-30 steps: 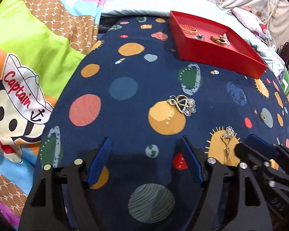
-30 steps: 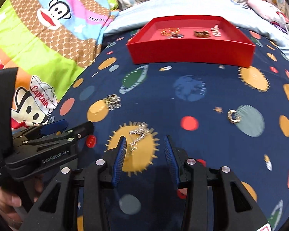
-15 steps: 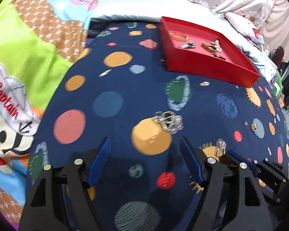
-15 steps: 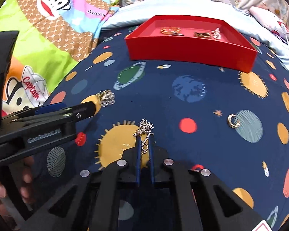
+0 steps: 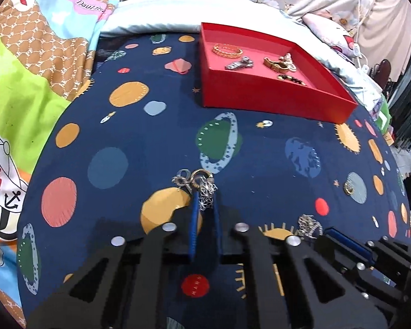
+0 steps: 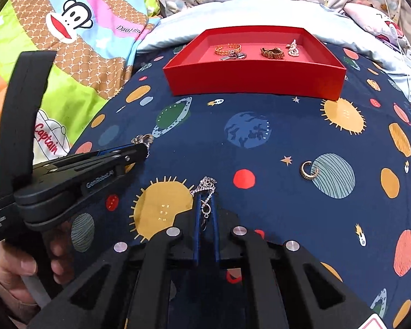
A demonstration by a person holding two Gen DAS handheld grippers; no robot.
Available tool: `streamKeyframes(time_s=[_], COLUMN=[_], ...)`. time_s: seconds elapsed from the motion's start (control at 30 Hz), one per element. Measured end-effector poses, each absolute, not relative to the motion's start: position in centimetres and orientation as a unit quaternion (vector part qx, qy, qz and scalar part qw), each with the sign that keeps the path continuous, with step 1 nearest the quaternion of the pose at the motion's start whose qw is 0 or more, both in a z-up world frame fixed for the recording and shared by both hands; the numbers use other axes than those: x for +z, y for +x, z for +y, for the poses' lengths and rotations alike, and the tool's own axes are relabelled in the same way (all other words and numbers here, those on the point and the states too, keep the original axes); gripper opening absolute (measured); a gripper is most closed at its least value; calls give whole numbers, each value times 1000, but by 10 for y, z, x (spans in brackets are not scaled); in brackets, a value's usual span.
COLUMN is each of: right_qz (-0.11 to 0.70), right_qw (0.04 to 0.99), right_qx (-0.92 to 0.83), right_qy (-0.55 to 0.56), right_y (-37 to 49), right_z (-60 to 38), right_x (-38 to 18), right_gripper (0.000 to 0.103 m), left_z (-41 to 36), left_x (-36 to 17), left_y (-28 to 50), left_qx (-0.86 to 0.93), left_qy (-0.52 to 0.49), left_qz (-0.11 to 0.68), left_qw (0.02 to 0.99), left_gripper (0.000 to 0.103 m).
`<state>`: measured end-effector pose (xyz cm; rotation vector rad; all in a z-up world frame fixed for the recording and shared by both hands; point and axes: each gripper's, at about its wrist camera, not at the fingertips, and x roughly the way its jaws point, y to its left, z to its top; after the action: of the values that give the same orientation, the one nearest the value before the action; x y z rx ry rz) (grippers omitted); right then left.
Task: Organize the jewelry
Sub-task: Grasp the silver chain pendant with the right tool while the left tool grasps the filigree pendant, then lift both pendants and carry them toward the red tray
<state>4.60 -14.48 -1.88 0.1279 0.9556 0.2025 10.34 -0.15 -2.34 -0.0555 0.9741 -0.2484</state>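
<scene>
My left gripper (image 5: 205,198) is shut on a silver and gold jewelry cluster (image 5: 202,186) lying on the dark blue planet-print cloth. My right gripper (image 6: 206,200) is shut on a silver chain piece (image 6: 204,189) over the printed sun. The left gripper also shows in the right wrist view (image 6: 143,148), to the left, and the right gripper's chain shows in the left wrist view (image 5: 308,224). A red tray (image 5: 260,98) at the back holds a gold bracelet (image 5: 227,50), a silver piece (image 5: 239,64) and gold and dark pieces. A gold ring (image 6: 309,169) lies loose on the cloth at the right.
The red tray also shows in the right wrist view (image 6: 254,82). A bright cartoon-print blanket (image 6: 54,54) borders the cloth on the left. A pale blue pillow (image 5: 178,11) and floral fabric lie behind the tray. The person's hand (image 6: 13,271) holds the left gripper.
My left gripper has moved forward and closed on the silver and gold cluster. My right gripper, closed on the chain half a second ago, still holds it.
</scene>
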Motion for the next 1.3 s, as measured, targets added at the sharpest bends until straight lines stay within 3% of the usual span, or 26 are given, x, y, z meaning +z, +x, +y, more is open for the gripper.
streamKeyframes(time_s=[0.47, 0.6, 0.63, 0.77, 0.9, 1.0, 1.3], right_qz=[446, 450, 450, 450, 451, 451, 442], right_qw=[887, 885, 885, 885, 884, 884, 888], right_qx=[97, 99, 99, 98, 98, 97, 97], right_qy=[71, 72, 73, 73, 76, 77, 81], right_y=[40, 39, 39, 39, 40, 41, 39], right_z=[-151, -150, -150, -149, -150, -150, -155], right_x=[-6, -7, -7, -8, -9, -9, -1], right_gripper=[7, 7, 7, 7, 7, 7, 7], left_z=[4, 5, 5, -1, -1, 0, 3], left_x=[-10, -15, -15, -21, -26, -24, -5], left_y=[89, 99, 100, 107, 111, 110, 93], left_qx=[-130, -116, -113, -115, -119, -130, -153], left_qy=[-36, -32, -31, -21, -23, -29, -42], left_qz=[448, 446, 446, 451, 458, 458, 443], left_qw=[884, 887, 887, 885, 881, 879, 882], left_gripper=[2, 38, 38, 37, 14, 7, 7])
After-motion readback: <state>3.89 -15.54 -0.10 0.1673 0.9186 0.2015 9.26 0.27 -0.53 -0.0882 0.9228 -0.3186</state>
